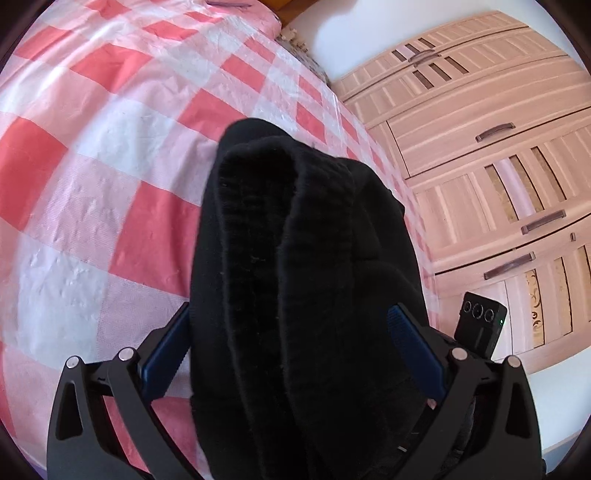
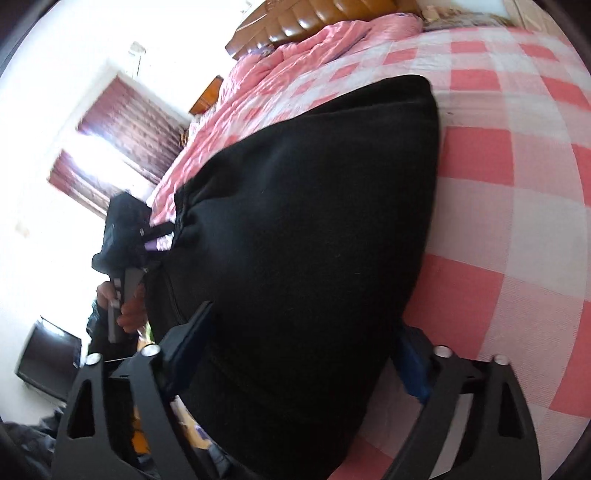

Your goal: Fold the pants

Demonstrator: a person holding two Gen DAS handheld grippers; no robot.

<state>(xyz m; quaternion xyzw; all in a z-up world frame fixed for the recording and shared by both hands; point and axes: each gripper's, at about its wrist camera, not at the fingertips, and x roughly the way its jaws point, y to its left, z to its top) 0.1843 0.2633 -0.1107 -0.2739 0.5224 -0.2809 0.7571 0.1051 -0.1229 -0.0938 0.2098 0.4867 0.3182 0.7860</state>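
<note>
left wrist view: black pants (image 1: 295, 280) bunched above the checked bedspread (image 1: 110, 155), long axis running away from camera. left gripper (image 1: 288, 332) and right gripper (image 2: 295, 339) both clamp the fabric, jaws wide around thick folds.

The pants (image 1: 295, 266) are thick black cloth, matt and a little fuzzy, with a ribbed knit band showing along the folded edge. The bedsheet (image 1: 110, 177) is thin woven cotton, red and white checks, lightly creased and dull. The left tongs (image 1: 291, 339) have matt black plastic arms, shiny metal rivets and grooved blue rubbery pads (image 1: 410, 343); the right tongs (image 2: 303, 350) look the same. The wardrobe (image 1: 491, 155) is pale wood-grain laminate, smooth, with dark handles. The headboard (image 2: 332, 14) is glossy brown padding.
</note>
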